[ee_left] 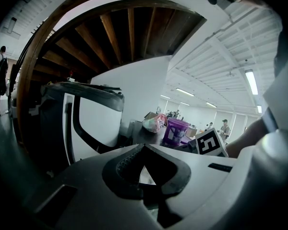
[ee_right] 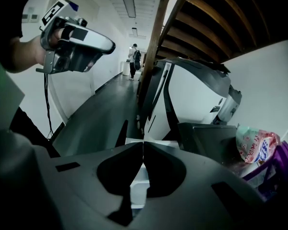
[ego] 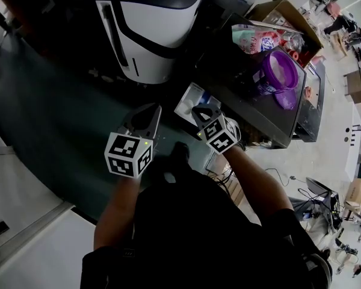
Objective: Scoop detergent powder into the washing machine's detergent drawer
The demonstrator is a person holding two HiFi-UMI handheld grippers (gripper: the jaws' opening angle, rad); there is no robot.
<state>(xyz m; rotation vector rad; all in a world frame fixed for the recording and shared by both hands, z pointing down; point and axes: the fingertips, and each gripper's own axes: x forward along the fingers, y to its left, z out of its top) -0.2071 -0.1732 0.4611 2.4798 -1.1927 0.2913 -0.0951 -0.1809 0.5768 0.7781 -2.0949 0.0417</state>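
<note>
The white washing machine [ego: 150,29] stands at the top of the head view, with its white detergent drawer [ego: 188,101] pulled out below it. A purple detergent tub [ego: 280,71] and a pink-and-green detergent bag [ego: 259,39] sit on a dark stand [ego: 253,110] to the right. My left gripper [ego: 151,110] is shut and empty, raised left of the drawer. Also shut and empty, my right gripper [ego: 200,111] hovers just over the drawer [ee_right: 138,176], which shows pale behind its tips [ee_right: 143,145]. The left gripper view shows the shut tips [ee_left: 144,148], the machine [ee_left: 93,123], and the tub [ee_left: 175,131].
A cardboard box [ego: 289,17] lies behind the stand. A dark floor mat [ego: 48,119] runs left of the machine under a wooden stair [ee_left: 110,28]. Cables and furniture crowd the floor at right. People stand far off in the hall.
</note>
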